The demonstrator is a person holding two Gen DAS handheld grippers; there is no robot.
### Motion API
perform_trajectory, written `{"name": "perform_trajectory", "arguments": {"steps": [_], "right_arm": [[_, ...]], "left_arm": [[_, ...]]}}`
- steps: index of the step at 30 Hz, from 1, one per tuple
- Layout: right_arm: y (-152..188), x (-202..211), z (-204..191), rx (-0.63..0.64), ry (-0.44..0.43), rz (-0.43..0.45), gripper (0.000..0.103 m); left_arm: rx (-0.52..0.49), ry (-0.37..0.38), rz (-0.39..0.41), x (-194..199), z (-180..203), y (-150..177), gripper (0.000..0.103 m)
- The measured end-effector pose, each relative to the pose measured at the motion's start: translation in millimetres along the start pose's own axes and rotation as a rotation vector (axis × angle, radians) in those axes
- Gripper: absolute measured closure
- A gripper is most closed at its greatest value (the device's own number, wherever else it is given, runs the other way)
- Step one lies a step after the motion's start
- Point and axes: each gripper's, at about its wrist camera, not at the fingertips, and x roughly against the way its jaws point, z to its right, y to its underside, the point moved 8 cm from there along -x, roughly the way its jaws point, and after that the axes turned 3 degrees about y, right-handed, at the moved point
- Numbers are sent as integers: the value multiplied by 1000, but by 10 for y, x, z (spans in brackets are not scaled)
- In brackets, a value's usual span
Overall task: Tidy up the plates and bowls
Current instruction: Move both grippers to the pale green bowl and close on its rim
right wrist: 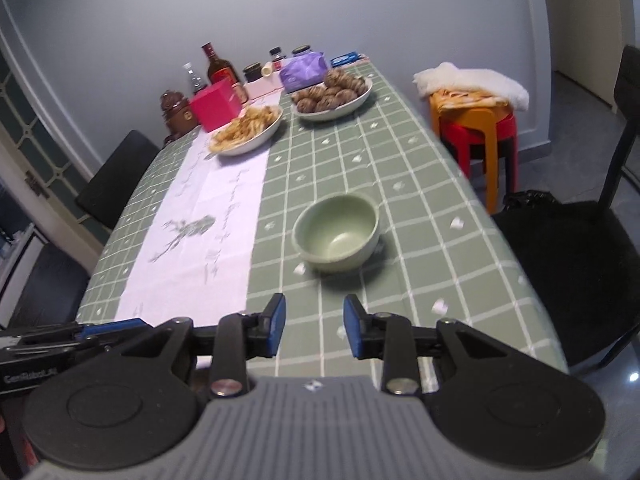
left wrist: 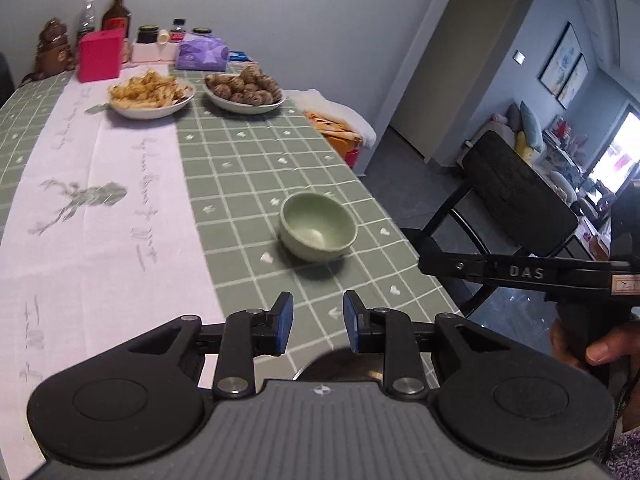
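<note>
An empty pale green bowl (left wrist: 318, 226) (right wrist: 336, 236) stands upright on the green checked tablecloth (left wrist: 248, 168), near the table's right edge. My left gripper (left wrist: 319, 320) hovers short of it, open, nothing between its blue pads. My right gripper (right wrist: 315, 322) also hangs open and empty, just short of the same bowl. At the far end sit a white plate of fried strips (left wrist: 148, 114) (right wrist: 248, 146) and a white plate of brown buns (left wrist: 244, 109) (right wrist: 332, 114). A dark round rim (left wrist: 340, 362) shows under the left gripper; what it is I cannot tell.
Bottles, jars, a pink box (right wrist: 216, 106) and a purple pack (right wrist: 302, 70) crowd the far end. Black chairs (right wrist: 580, 264) (right wrist: 116, 176) stand on both sides. Stacked stools under a cloth (right wrist: 474, 120) stand at the right. A hand (left wrist: 600, 344) holds the other tool.
</note>
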Motion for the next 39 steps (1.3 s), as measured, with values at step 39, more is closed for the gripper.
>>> {"name": "perform_trajectory", "arguments": {"steps": [39], "right_arm": [[-339, -1488, 570, -189, 1, -179, 81]], "left_arm": [[63, -91, -180, -1883, -547, -456, 73]]}}
